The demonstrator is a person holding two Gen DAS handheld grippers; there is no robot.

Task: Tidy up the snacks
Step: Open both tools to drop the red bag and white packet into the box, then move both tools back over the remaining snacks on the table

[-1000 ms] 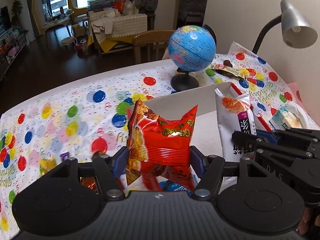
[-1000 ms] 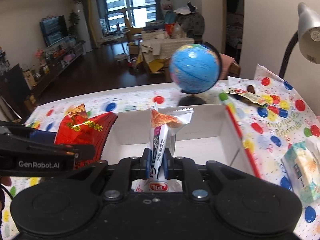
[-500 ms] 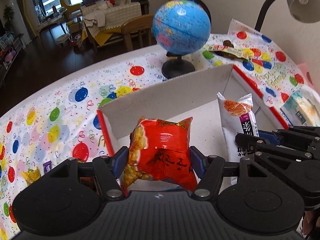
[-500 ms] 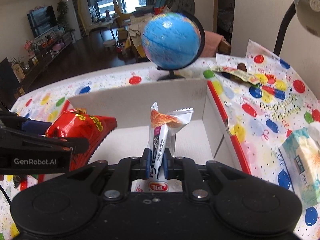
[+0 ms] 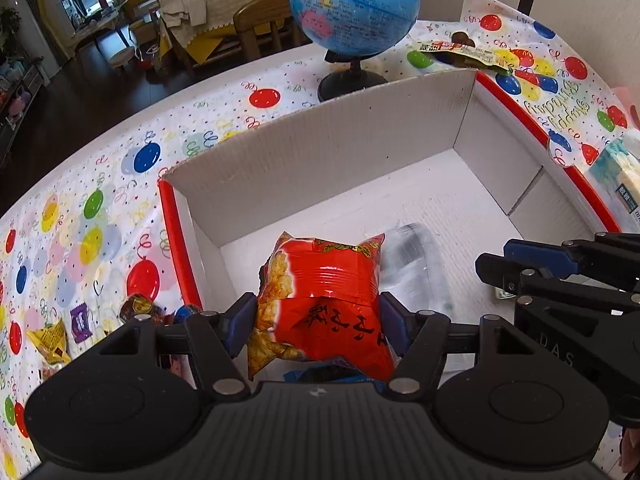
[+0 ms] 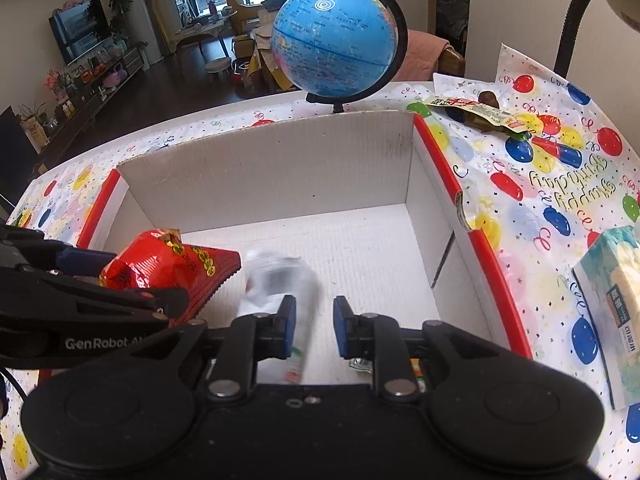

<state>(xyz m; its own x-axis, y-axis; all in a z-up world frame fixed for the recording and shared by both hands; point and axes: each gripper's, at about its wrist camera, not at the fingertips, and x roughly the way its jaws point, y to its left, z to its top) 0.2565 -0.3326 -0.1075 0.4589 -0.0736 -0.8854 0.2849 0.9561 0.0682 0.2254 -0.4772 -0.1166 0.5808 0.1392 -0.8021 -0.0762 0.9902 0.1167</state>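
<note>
Inside the cardboard box [image 6: 280, 168], near its front-left corner, the left tongs [image 5: 318, 320] pinch a red chip bag [image 5: 324, 300]. Just beside it, the opening right tongs [image 6: 314, 328] release a blurred white snack packet [image 6: 276, 280], its long axis pointing toward the box's far wall.

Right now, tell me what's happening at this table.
A person with two handheld claws is packing snacks into a white box. The left claw grips a red chip bag low inside the box. The right claw is opening, and its white packet, blurred, is dropping out onto the box floor. More snacks lie on the balloon tablecloth.
</note>
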